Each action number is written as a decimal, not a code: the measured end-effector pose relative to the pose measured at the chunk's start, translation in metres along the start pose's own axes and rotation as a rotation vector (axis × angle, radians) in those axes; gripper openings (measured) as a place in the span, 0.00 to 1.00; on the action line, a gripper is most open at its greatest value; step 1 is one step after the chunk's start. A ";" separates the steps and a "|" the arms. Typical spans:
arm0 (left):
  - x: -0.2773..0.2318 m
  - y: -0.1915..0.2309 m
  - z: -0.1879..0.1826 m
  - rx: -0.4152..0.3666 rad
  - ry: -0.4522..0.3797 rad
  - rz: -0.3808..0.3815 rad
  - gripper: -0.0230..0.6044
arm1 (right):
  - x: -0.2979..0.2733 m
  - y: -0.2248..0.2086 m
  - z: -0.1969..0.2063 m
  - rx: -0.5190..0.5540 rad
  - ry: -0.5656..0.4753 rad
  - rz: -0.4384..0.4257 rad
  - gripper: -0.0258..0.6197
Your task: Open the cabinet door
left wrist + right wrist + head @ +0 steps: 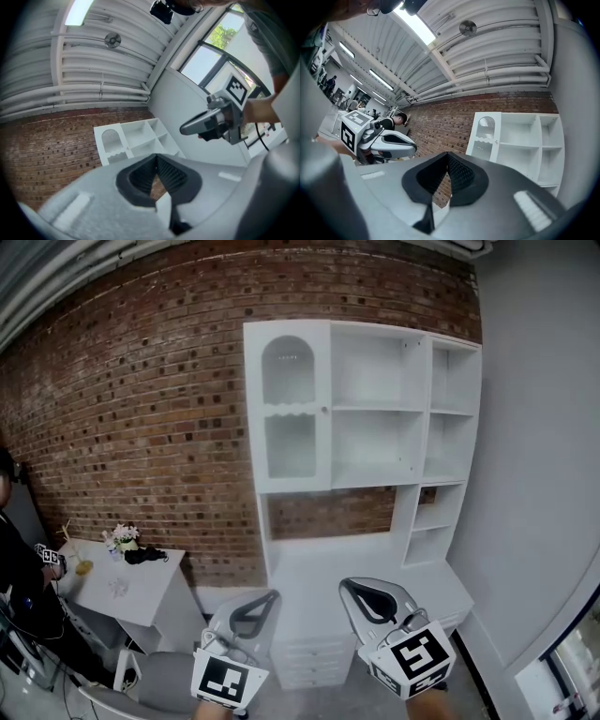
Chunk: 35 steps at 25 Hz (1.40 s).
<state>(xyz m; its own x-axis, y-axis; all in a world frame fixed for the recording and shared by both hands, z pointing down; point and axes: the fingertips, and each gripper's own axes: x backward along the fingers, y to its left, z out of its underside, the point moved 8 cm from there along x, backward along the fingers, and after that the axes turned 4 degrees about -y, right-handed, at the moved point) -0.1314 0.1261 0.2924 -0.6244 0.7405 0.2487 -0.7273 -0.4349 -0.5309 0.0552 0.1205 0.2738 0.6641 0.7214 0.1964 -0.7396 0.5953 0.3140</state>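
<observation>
Cabinet door (289, 407) sits closed at 12 o'clock, well apart from the left gripper (256, 611) and right gripper (368, 596) down at 6, both pinched together on nothing; unopened jaws could skid off the tiny, barely-visible knob (324, 410); hinges hidden.

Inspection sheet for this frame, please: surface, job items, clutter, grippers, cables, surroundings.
Surface: white desk top, nothing seen on it.
Job's things: cabinet door closed, knob at its right edge; shelves beside it empty.
Clutter: side table with flowers and a dark object.
Grippers: left gripper and right gripper shut, empty, short of the door.
Cables: thin wire on the right gripper.
Surroundings: brick wall, a person at left.
</observation>
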 end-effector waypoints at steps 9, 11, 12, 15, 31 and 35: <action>-0.050 -0.026 0.007 -0.013 0.041 -0.066 0.04 | -0.001 -0.059 0.024 -0.012 -0.023 -0.076 0.05; -0.057 -0.031 0.008 -0.016 0.051 -0.076 0.04 | 0.000 -0.068 0.029 -0.016 -0.027 -0.091 0.05; -0.061 -0.034 0.008 -0.020 0.055 -0.078 0.04 | 0.001 -0.072 0.031 -0.017 -0.028 -0.095 0.05; -0.072 -0.040 0.010 -0.024 0.065 -0.077 0.04 | 0.001 -0.085 0.038 -0.026 -0.029 -0.101 0.05; -0.128 0.001 0.056 -0.008 0.045 -0.022 0.04 | -0.053 -0.121 0.070 -0.033 -0.003 -0.043 0.05; -0.139 0.024 0.074 0.006 0.029 -0.006 0.04 | -0.077 -0.126 0.074 -0.023 -0.001 -0.013 0.05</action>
<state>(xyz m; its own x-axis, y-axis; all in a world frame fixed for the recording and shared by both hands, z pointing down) -0.0837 -0.0256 0.3051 -0.6115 0.7577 0.2278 -0.7327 -0.4337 -0.5244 0.1051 -0.0360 0.2876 0.6737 0.7132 0.1935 -0.7333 0.6127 0.2948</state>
